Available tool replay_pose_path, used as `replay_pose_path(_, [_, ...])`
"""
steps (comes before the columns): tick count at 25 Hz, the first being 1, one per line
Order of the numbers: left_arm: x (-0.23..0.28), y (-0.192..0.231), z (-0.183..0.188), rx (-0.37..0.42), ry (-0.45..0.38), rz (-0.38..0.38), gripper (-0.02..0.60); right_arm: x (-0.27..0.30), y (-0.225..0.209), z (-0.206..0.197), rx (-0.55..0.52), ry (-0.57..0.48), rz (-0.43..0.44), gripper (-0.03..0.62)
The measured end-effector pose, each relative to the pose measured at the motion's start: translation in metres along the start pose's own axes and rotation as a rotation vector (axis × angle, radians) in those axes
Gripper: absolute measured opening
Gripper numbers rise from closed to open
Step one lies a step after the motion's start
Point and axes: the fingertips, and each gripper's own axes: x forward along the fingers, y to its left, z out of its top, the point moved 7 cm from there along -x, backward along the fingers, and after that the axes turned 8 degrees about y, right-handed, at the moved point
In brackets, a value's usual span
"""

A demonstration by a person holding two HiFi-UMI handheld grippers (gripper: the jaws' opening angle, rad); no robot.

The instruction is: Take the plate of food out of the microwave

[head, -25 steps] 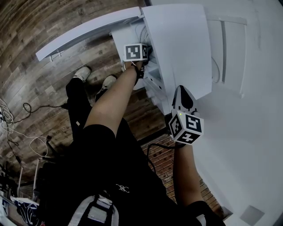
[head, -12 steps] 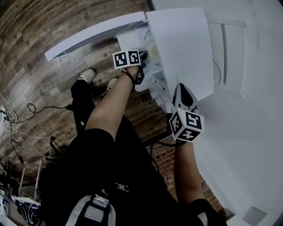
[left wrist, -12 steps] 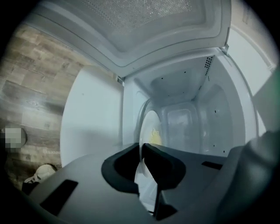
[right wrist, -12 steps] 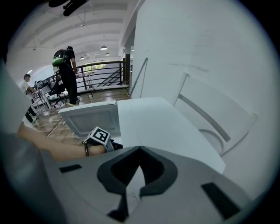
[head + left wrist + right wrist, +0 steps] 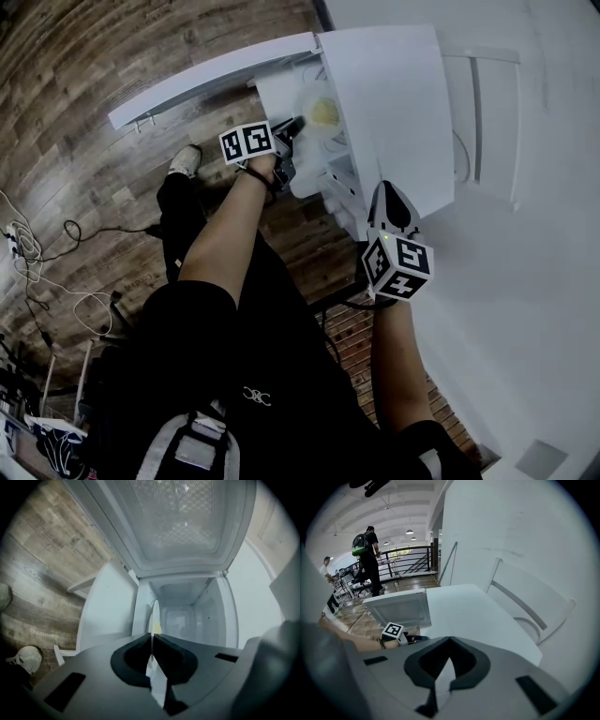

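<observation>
Left gripper view: the left gripper (image 5: 151, 638) is clamping the thin rim of the plate (image 5: 153, 613), its jaws having just been closing on it. The plate is showing edge-on between them because the gripper is lying rolled onto its side, which is putting one jaw above the rim and one below. Yellow food (image 5: 156, 628) is sitting on the plate, which is resting at the mouth of the microwave (image 5: 187, 618) and, in the head view, is poking partly out of it. The door (image 5: 180, 527) is hanging wide open, leaving the way out free. The right gripper (image 5: 449, 641), jaws together on nothing, is pointing down over the top of the microwave, probably waiting clear of the plate's path; whether it is touching cannot be told. A one-sided grip is likely calling for a slow, level pull
</observation>
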Motion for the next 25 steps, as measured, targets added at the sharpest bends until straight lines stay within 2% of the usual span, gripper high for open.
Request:
replay_pose_path(4, [-0.038, 0.0, 0.001, -0.032, -0.047, -0.026, 0.015, 0.003, 0.007, 0.003, 0.01, -0.004, 0.008, 0.014])
replay_pose_path(11, [-0.128, -0.041, 0.0, -0.004, 0.019, -0.012, 0.015, -0.005, 0.032, 0.024, 0.075, -0.073, 0.024, 0.013])
replay_pose_path(18, [-0.202, -0.131, 0.007, 0.048, 0.073, -0.004, 0.015, -0.049, 0.059, 0.045, 0.165, -0.192, 0.032, 0.012])
replay_pose_path(25, [-0.222, -0.238, 0.017, 0.087, 0.094, -0.016, 0.015, -0.1, 0.063, 0.062, 0.245, -0.324, 0.02, 0.012])
